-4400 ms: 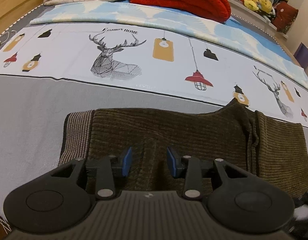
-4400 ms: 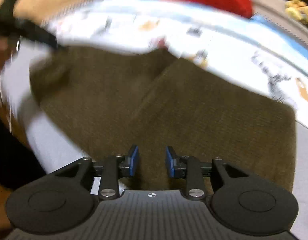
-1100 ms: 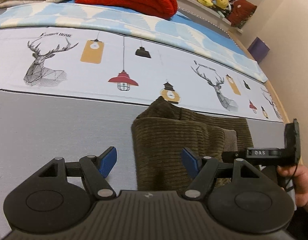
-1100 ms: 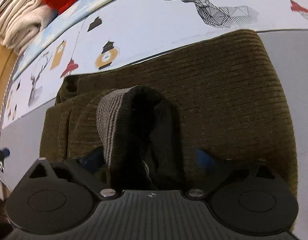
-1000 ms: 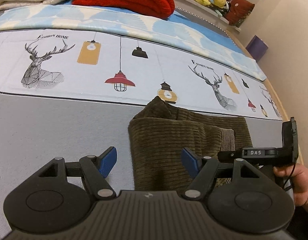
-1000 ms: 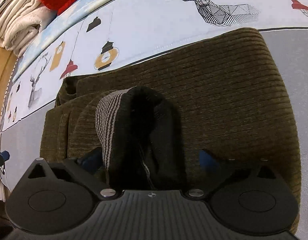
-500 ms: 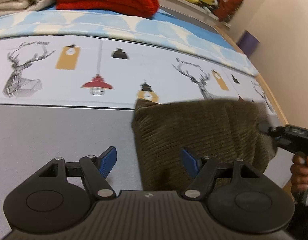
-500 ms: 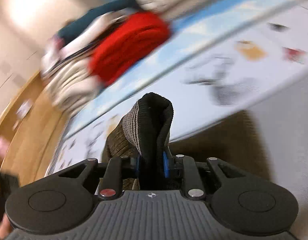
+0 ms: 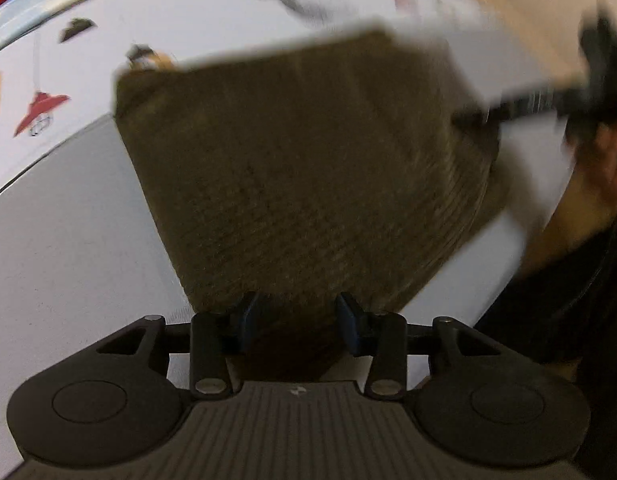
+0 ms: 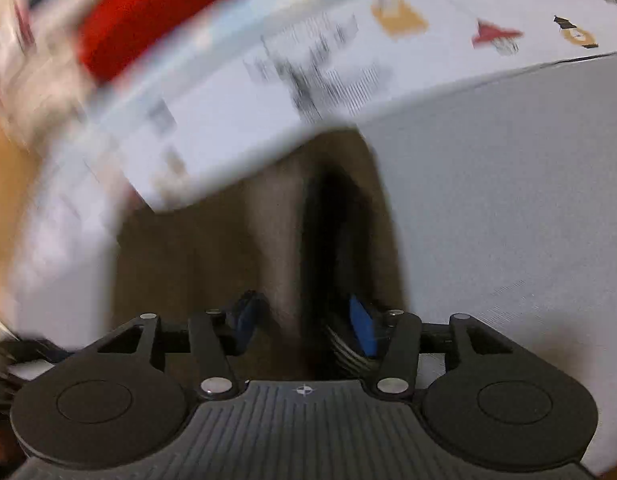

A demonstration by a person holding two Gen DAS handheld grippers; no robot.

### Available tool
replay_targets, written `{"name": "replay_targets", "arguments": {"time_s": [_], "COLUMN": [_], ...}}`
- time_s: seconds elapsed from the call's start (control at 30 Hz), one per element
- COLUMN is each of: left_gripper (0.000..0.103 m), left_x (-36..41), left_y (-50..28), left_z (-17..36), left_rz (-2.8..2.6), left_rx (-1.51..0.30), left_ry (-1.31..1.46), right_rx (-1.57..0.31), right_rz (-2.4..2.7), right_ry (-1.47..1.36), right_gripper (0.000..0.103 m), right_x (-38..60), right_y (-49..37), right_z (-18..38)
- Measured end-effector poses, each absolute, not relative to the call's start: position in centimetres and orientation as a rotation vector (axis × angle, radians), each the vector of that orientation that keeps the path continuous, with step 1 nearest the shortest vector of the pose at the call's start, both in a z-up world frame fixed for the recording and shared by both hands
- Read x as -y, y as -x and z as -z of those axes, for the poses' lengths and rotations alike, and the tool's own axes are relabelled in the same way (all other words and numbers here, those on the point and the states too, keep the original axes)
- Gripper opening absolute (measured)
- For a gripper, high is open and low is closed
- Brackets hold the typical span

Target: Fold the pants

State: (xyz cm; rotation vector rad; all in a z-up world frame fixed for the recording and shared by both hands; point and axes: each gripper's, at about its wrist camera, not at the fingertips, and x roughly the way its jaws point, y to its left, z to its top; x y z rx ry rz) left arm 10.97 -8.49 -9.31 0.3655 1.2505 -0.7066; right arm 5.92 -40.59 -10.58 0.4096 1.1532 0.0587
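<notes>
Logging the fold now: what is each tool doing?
Left tool: closing around pants edge.
Right tool: opening, pants fold between.

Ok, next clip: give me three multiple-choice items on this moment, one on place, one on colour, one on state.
1. Where do the pants lie?
A. on the grey part of the bed cover
B. on the red blanket
C. on a wooden floor

2. What colour are the pants?
A. blue
B. olive brown
C. white

3. What is between the left gripper's jaws?
A. nothing
B. a pillow
C. the near edge of the pants

Key: 1 A, the bed cover's grey shows beside and below the cloth. 2 B, the ribbed cloth is olive brown in both views. 3 C, the folded edge sits between the blue pads as the jaws are closing.
</notes>
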Motion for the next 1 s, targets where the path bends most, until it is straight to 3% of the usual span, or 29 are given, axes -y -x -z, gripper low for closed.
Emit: {"name": "replay_targets", "arguments": {"time_s": [0.1, 0.27, 0.37, 0.43, 0.6, 0.7, 0.8, 0.87, 0.93, 1.0], "left_gripper": [0.047, 0.051, 0.042, 0.027, 0.024, 0.023, 0.023, 0.033, 0.078, 0.091], "left_x": [7.9, 4.2, 3.0, 3.1, 3.9, 5.2, 5.0, 3.9, 2.9, 2.6], "left_y": [-12.4, -16.5, -18.3, -19.2, -22.8, -24.6, -24.7, -24.6, -24.3, -24.0], "left_z": [8.4, 6.3, 6.9, 7.7, 9.2, 11.6, 11.1, 10.2, 9.2, 9.2], "left_rz": [0.68, 0.489, 0.417, 0.403, 0.345, 0.321, 0.308, 0.291, 0.271, 0.22], "left_rx": [-1.225, -1.074, -1.046, -1.036, -1.022, -1.089, -1.093, -1.09, -1.048, -1.063], "left_ry": [-0.254, 0.098, 0.226, 0.26, 0.285, 0.161, 0.176, 0.27, 0.321, 0.288], "right_rx": [-1.144, -1.15, -1.149, -1.148, -1.149, -1.149, -1.134, -1.131, -1.129, -1.127], "right_rz": [-0.064, -0.068, -0.073, -0.074, -0.081, -0.089, -0.087, -0.069, -0.065, -0.051], "right_ry": [-0.453, -0.462, -0.46, -0.462, -0.468, -0.479, -0.487, -0.49, -0.491, -0.481], "right_gripper": [0.046, 0.045, 0.045, 0.045, 0.045, 0.047, 0.055, 0.069, 0.074, 0.082], "right_x": [41.5, 42.0, 42.1, 41.6, 41.8, 42.0, 42.2, 42.4, 42.6, 42.7], "right_y": [-5.7, -5.7, -5.5, -5.4, -5.7, -5.7, -5.9, -6.0, -6.4, -6.8], "right_z": [10.3, 10.4, 10.4, 10.5, 10.9, 11.0, 10.9, 10.9, 11.0, 11.3]}}
